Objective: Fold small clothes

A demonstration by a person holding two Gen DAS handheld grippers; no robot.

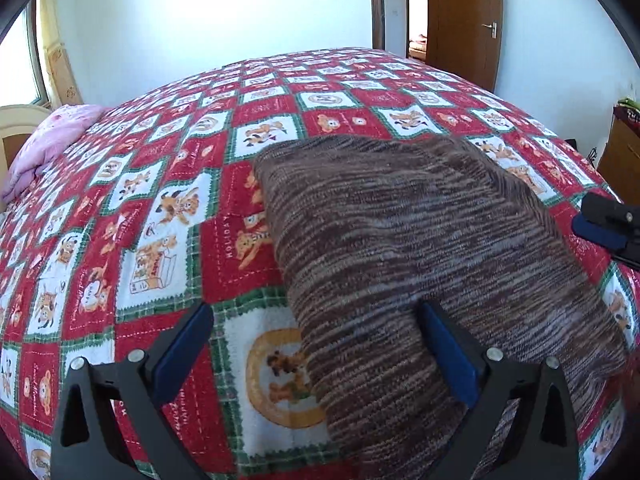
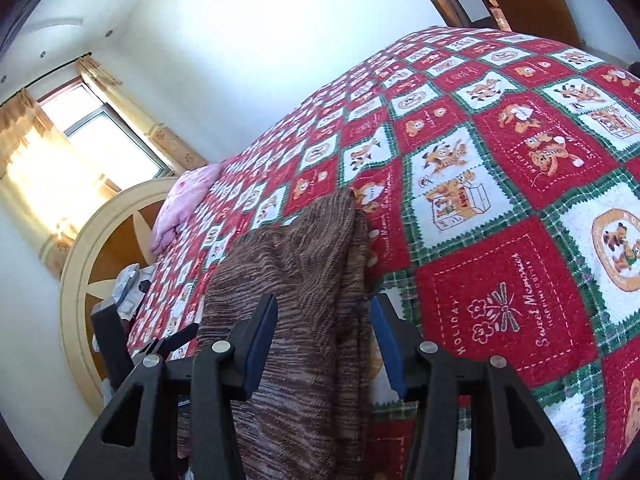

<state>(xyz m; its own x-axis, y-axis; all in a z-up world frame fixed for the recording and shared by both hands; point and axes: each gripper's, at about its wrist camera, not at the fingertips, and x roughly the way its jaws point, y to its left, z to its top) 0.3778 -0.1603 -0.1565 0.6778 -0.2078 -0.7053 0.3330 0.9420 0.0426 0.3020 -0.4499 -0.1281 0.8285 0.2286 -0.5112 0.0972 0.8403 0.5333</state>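
A brown striped knit garment (image 1: pixel 400 232) lies folded on the red, white and green patchwork bedspread (image 1: pixel 160 200). My left gripper (image 1: pixel 316 332) hangs wide open over its near left edge. One fingertip is above the bedspread and the other above the knit, and nothing is gripped. In the right wrist view the garment (image 2: pixel 304 280) runs up between the fingers of my right gripper (image 2: pixel 324 340). Its jaws stand apart, the blue pad faces show, and the cloth lies loose between them. The right gripper (image 1: pixel 604 232) also shows at the garment's right edge in the left wrist view.
A pink quilt (image 1: pixel 60 136) is bunched by the rounded headboard (image 2: pixel 100 240) at the bed's head. A brown door (image 1: pixel 464 20) stands beyond the far corner and a wooden cabinet (image 1: pixel 620 152) to the right. Curtained window (image 2: pixel 100 140) behind the headboard.
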